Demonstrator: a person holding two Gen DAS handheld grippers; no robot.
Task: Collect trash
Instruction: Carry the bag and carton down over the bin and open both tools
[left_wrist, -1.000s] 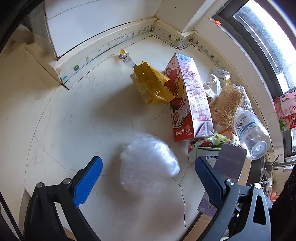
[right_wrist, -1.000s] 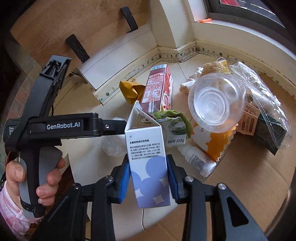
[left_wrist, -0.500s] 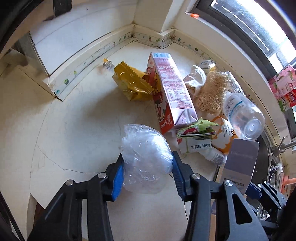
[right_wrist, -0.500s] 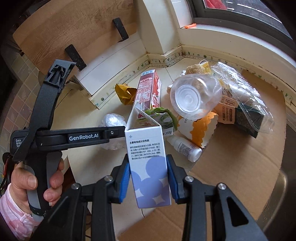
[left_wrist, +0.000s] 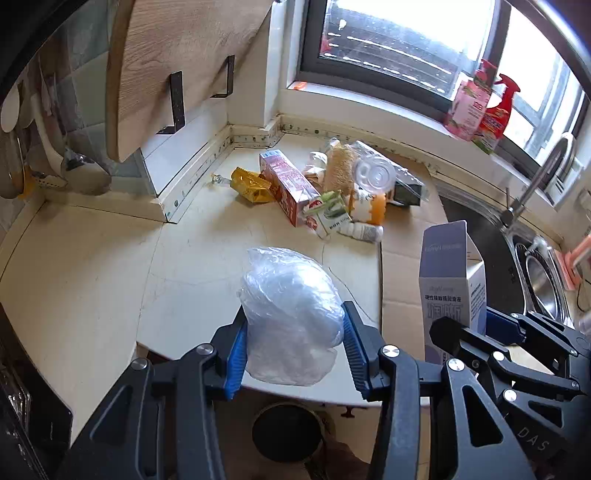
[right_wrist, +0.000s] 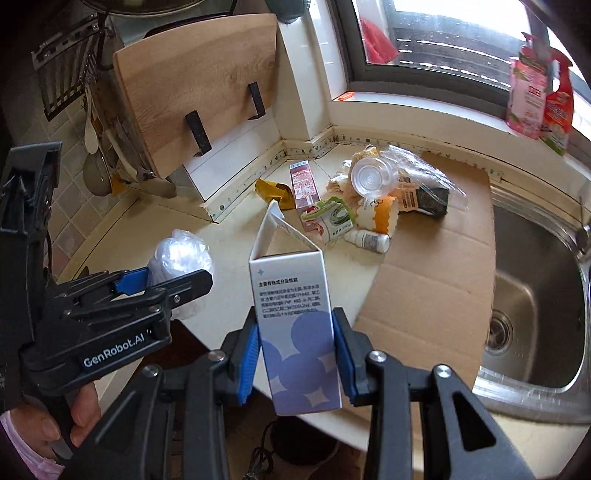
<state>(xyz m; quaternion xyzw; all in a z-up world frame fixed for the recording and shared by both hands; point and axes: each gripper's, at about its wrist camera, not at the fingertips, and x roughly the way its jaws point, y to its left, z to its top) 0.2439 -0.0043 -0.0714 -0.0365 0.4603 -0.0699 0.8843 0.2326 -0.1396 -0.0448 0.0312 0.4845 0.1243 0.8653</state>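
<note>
L gripper (left_wrist: 291, 347) clamps crumpled plastic bag (left_wrist: 291, 314) between blue pads, above countertop (left_wrist: 92, 266) edge. R gripper (right_wrist: 297, 354) clamps white-purple carton (right_wrist: 295, 325) upright, just right of bag.

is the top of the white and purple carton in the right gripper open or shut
Open. The white and purple carton stands upright between the right gripper's fingers, and its top flap is lifted into a peak over a gap. Its contents cannot be seen.
</note>
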